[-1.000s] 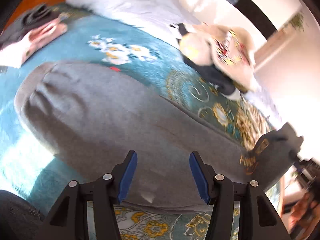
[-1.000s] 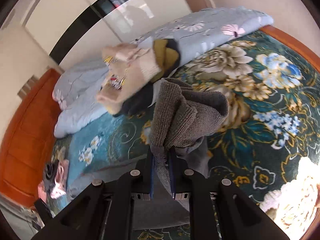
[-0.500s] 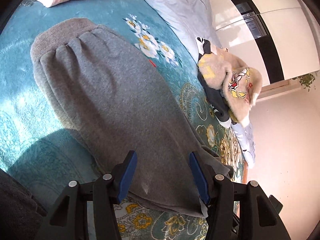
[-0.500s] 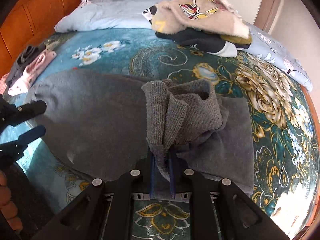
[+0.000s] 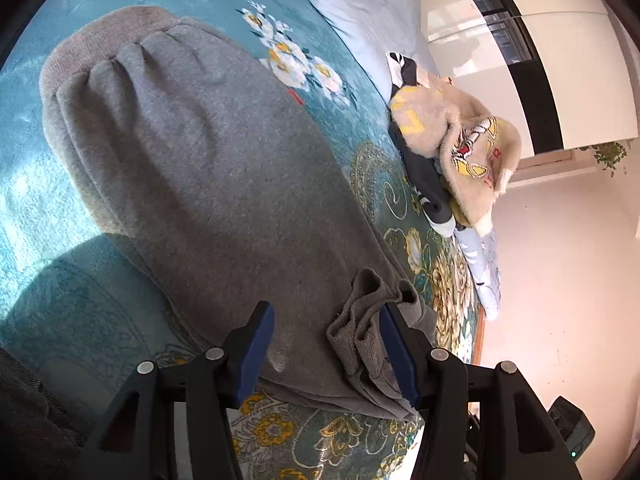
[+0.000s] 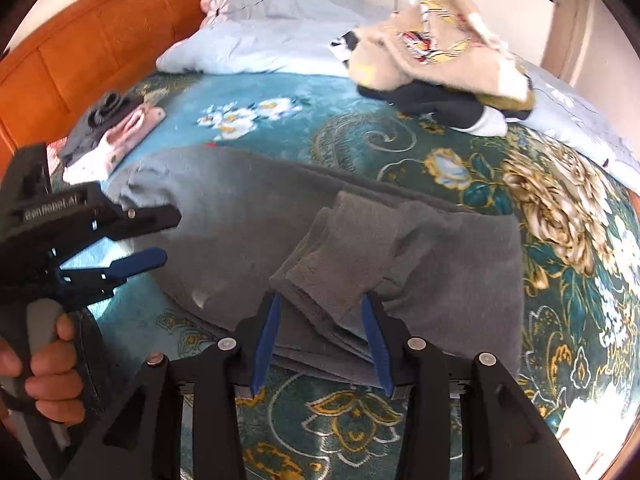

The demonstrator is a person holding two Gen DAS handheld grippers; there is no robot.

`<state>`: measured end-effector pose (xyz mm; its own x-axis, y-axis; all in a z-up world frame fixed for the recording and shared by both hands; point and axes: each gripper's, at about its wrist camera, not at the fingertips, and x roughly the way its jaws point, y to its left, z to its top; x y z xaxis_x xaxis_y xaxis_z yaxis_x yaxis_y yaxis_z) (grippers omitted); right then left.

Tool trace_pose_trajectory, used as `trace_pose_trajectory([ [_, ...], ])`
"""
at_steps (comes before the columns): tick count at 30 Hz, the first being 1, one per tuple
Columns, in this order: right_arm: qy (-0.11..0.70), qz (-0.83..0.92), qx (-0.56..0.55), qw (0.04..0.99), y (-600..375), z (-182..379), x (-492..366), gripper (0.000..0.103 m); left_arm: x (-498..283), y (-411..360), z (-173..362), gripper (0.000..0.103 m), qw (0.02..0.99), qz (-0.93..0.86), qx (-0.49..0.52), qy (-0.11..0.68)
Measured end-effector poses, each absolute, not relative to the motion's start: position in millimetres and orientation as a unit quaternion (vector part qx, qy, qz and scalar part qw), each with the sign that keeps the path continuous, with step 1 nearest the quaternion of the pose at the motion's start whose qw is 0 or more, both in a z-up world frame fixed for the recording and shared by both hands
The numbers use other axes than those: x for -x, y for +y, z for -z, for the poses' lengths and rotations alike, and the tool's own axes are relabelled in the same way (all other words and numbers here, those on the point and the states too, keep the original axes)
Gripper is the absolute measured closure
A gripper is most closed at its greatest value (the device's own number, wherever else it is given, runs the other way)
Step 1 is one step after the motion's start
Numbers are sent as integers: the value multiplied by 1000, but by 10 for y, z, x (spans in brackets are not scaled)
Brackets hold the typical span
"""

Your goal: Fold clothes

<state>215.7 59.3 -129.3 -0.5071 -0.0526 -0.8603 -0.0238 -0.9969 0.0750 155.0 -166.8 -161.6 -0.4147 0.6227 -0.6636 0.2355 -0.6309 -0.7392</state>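
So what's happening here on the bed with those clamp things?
A person is folding grey sweatpants on the floral bedspread with two handheld grippers. The ribbed cuff end lies folded back over the pants, and the right gripper stands open around it. The left gripper, also open, hovers nearby, holding nothing.

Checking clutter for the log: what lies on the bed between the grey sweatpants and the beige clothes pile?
Only bare floral bedspread separates the grey sweatpants from the beige clothes pile; both wrist views show it.
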Motion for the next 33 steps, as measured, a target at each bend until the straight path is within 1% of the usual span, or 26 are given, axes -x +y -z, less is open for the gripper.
trace_pose_trajectory([
  [1,-42,870,-491,11,623,1254,-2183,57,-1535,-1597,1631,42,143,-731,532,-402],
  [3,-80,865,-495,-18,840,1249,-2187,57,-1488,-1446,1680,40,149,-729,549,-382],
  [6,-139,851,-503,-50,1153,1353,-2274,57,-1418,-1219,1754,40,158,-725,572,-350],
  [8,-160,844,-507,-63,1292,1417,-2355,57,-1371,-1068,1803,40,164,-721,587,-329],
  [12,-180,837,-512,-73,1461,1500,-2501,57,-1280,-784,1898,39,174,-713,613,-291],
  [17,-195,828,-519,-80,1608,1590,-2581,57,-1232,-693,1964,37,175,-706,610,-315],
  [21,-207,825,-519,-83,1688,1631,-2605,57,-1223,-572,1914,39,170,-724,598,-298],
  [22,-209,825,-519,-84,1706,1638,-2604,57,-1215,-546,1904,41,167,-729,597,-292],
  [23,-212,824,-519,-85,1720,1646,-2602,57,-1208,-519,1893,52,164,-733,595,-285],
  [24,-215,823,-519,-85,1729,1653,-2600,57,-1202,-496,1881,71,162,-737,594,-279],
  [25,-218,822,-520,-86,1738,1659,-2598,57,-1197,-482,1864,78,162,-740,593,-274],
  [26,-221,820,-520,-87,1747,1665,-2596,57,-1191,-469,1839,82,165,-744,589,-268],
  [29,-223,822,-518,-87,1755,1668,-2601,57,-1192,-501,1658,84,182,-759,560,-277],
  [33,-234,823,-509,-92,1783,1636,-2583,57,-1261,-724,1323,84,208,-775,503,-321],
])
